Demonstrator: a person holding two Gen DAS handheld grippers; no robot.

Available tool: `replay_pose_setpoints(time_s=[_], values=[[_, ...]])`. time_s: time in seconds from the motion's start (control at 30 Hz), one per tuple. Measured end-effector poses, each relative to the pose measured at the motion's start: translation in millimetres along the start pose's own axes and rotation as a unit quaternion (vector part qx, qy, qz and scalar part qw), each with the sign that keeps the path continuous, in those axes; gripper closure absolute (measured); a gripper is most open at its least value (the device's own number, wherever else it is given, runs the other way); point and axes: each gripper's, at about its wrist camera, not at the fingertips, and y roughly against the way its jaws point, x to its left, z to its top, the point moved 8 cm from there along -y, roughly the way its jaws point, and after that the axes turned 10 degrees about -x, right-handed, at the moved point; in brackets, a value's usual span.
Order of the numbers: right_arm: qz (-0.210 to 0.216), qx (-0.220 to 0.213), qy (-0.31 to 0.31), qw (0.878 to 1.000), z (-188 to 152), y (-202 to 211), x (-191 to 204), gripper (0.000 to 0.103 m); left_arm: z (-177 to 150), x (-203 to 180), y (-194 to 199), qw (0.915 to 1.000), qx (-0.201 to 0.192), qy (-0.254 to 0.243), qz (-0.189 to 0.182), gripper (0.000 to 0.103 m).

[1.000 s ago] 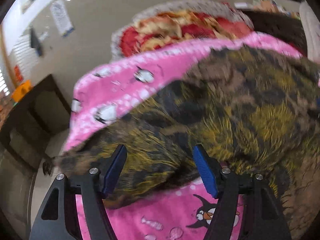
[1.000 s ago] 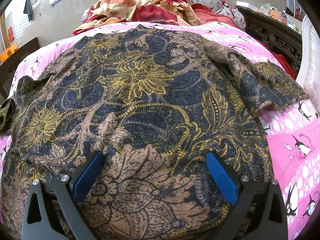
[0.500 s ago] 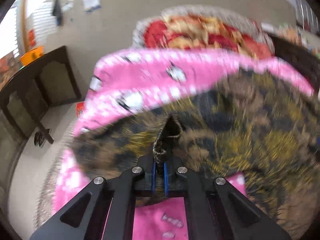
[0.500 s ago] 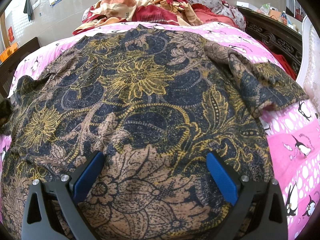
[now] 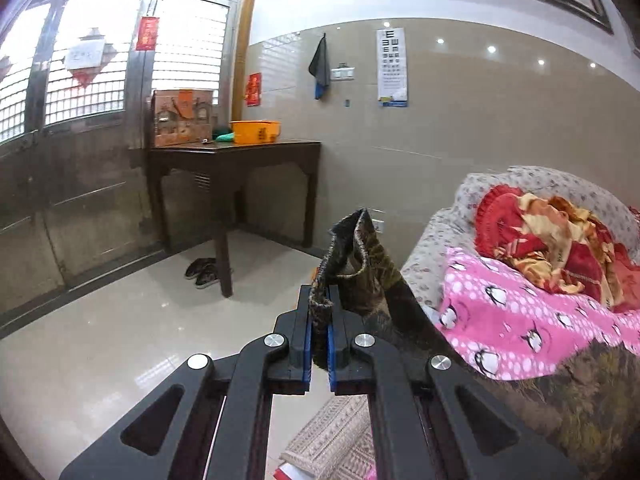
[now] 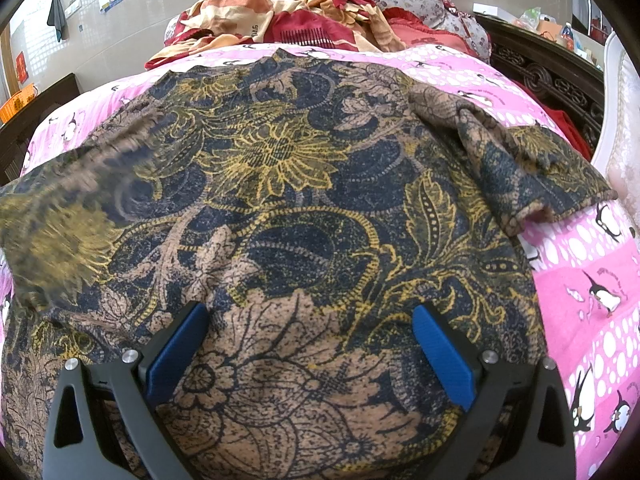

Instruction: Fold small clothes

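A dark floral shirt [image 6: 304,184] with yellow and tan patterns lies spread on a pink penguin blanket [image 6: 592,280]. My left gripper [image 5: 319,328] is shut on the shirt's left sleeve edge [image 5: 356,264] and holds it lifted off the bed, the cloth trailing down to the right. In the right wrist view that raised sleeve [image 6: 68,208] shows as a blur at the left. My right gripper [image 6: 308,344] hovers open just above the shirt's lower middle, blue pads wide apart, nothing between them. The right sleeve [image 6: 520,168] lies flat.
A red and orange quilt [image 6: 304,24] is heaped at the head of the bed on a flowered pillow [image 5: 532,184]. Left of the bed stand a dark wooden table [image 5: 236,160] with an orange basin [image 5: 256,131], shoes [image 5: 202,272] and tiled floor. A carved headboard [image 6: 552,80] borders the right.
My left gripper closed on the sleeve edge, then rose and swung left, rolling level, lifting the sleeve off the blanket. The right gripper stayed still.
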Motion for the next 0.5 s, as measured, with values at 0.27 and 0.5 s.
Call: replay_pose_setpoints(time_s=[0.27,0.5], values=[[-0.001,0.000,0.001,1.000,0,0,0,0.000,-48,-157,19,0.9817,0.033,-0.020,-0.186,0.103],[0.005,0.014,-0.004,1.000,3,5,2,0.001,-150,-369,70,0.9123,0.104,-0.067,-0.390,0.103]])
